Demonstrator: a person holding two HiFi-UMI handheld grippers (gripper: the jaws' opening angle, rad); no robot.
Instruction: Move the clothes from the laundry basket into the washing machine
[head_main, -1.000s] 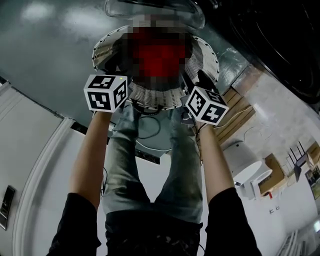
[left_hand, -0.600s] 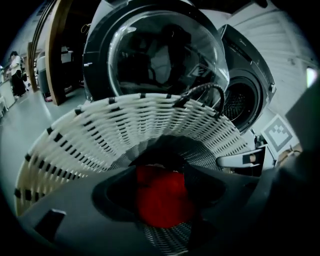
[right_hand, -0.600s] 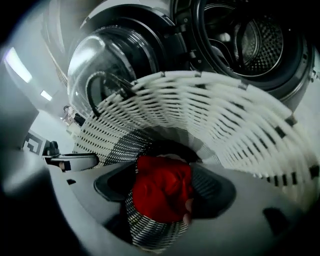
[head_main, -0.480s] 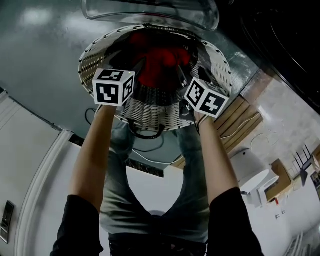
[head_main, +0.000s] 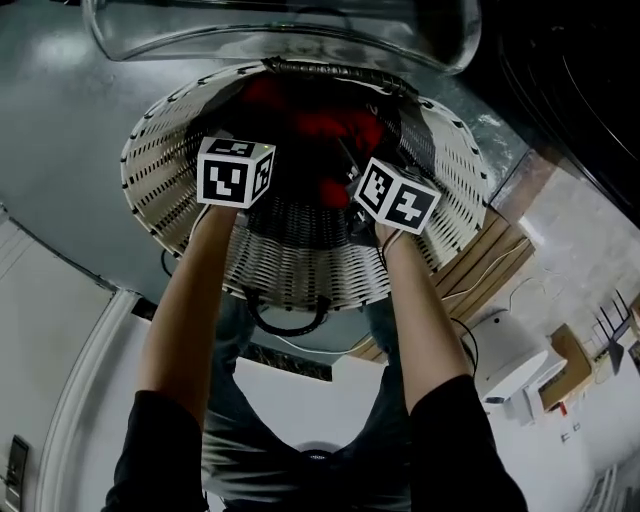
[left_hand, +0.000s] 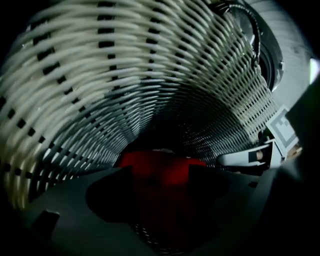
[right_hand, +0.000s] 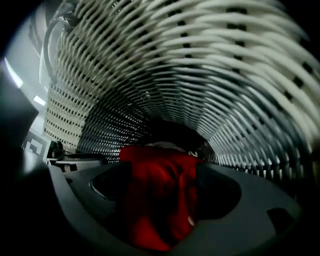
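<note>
A white wicker laundry basket stands below me with red clothes at its bottom. Both grippers reach down inside it, the left gripper at the left and the right gripper at the right. In the left gripper view the dark jaws of the left gripper stand apart with the red garment between and ahead of them. In the right gripper view the right gripper also frames the red cloth with its jaws apart. Both pairs of jaws have just been opening. No pad visibly presses on the cloth.
A clear curved washing machine door sits beyond the basket's far rim, with a dark round opening at the top right. A black cable loops by the basket's near side. Wooden slats and a white appliance lie to the right.
Both grippers have sunk from above the basket's rim down into it, side by side. The basket and red clothes now fill more of the head view.
</note>
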